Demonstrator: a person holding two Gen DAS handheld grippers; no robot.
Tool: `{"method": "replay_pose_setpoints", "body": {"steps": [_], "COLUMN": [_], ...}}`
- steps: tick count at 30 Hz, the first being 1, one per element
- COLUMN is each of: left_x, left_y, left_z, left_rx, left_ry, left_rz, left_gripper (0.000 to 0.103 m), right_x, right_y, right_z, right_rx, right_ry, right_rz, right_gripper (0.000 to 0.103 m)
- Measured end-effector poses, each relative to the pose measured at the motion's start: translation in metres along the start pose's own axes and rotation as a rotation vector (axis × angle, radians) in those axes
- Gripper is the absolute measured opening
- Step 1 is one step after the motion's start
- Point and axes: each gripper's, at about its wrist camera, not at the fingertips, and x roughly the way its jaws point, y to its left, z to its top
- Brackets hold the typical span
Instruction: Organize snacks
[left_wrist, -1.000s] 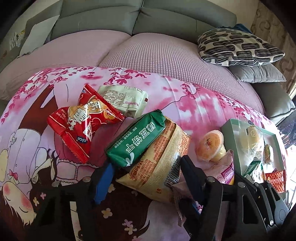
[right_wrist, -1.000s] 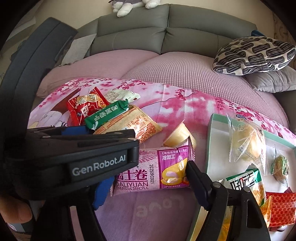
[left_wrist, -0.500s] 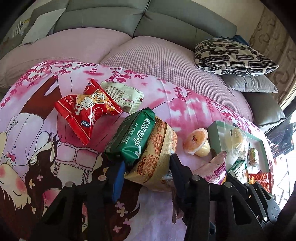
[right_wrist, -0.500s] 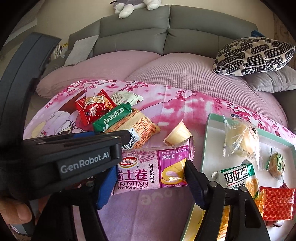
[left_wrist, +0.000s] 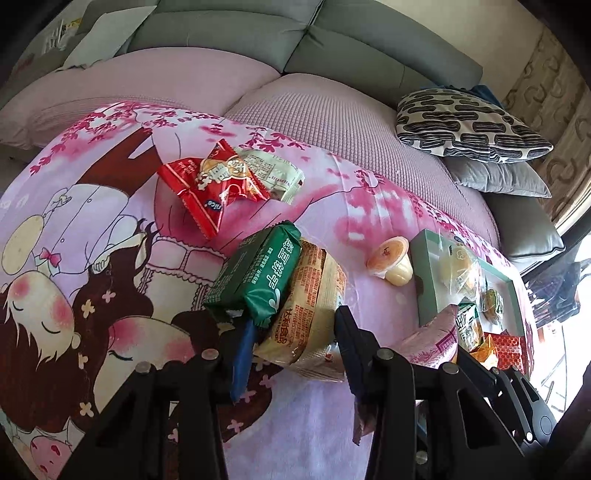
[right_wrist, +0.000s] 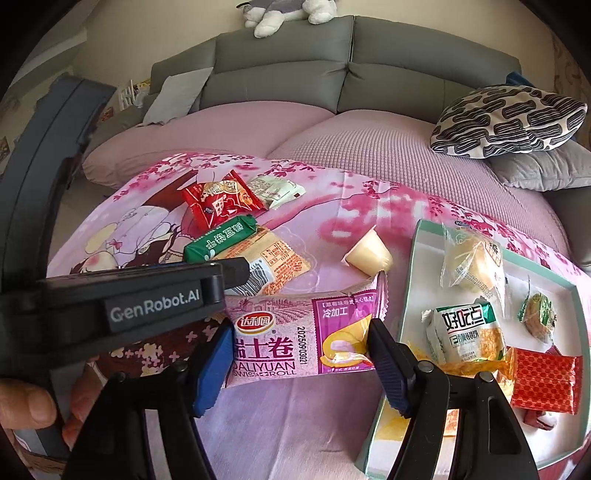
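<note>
My left gripper (left_wrist: 295, 332) is shut on a tan snack pack (left_wrist: 314, 314), lifted and tilted, with a green biscuit pack (left_wrist: 258, 273) resting against it. My right gripper (right_wrist: 299, 350) is shut on a pink Swiss roll pack (right_wrist: 295, 332) next to the green-rimmed tray (right_wrist: 410, 280). The tray holds a bun (right_wrist: 472, 262), a green-orange pack (right_wrist: 465, 332) and a red pack (right_wrist: 543, 376). A jelly cup (right_wrist: 369, 254), a red pack (right_wrist: 218, 199) and a pale pack (right_wrist: 277, 190) lie on the pink blanket.
A grey sofa with pink cushions (right_wrist: 369, 147) lies behind the blanket. A patterned pillow (right_wrist: 506, 118) sits at the right. The left gripper's body (right_wrist: 122, 306) crosses the right wrist view's lower left. A plush toy (right_wrist: 280, 14) sits on the sofa back.
My left gripper has closed on the tan pack and raised it, the green pack tipping with it. My right gripper has kept hold of the Swiss roll and drawn back slightly.
</note>
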Motion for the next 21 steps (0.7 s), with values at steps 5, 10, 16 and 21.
{"method": "replay_pose_setpoints", "body": {"steps": [5,10,16,21], "left_x": [0.002,0.003,0.011,0.023], "left_y": [0.017,0.019,0.013,0.004], "left_z": [-0.005,-0.004,-0.004,-0.006], "left_rx": [-0.046,-0.056,-0.036,-0.005], "left_ry": [0.031,0.032,0.042,0.069], "left_rz": [0.03,0.038,0.064,0.076], "left_gripper": [0.044,0.044,0.049,0.055], "right_x": [-0.011,-0.018,-0.022,-0.02], "right_y": [-0.002,-0.014,-0.02,-0.024], "right_z": [-0.002,0.0,0.001,0.0], "right_rx": [0.011,0.053,0.07,0.082], "right_ry": [-0.019,-0.037,-0.049,-0.042], "right_rz": [-0.007,-0.006,0.006,0.01], "right_gripper": [0.073,0.073,0.073,0.073]}}
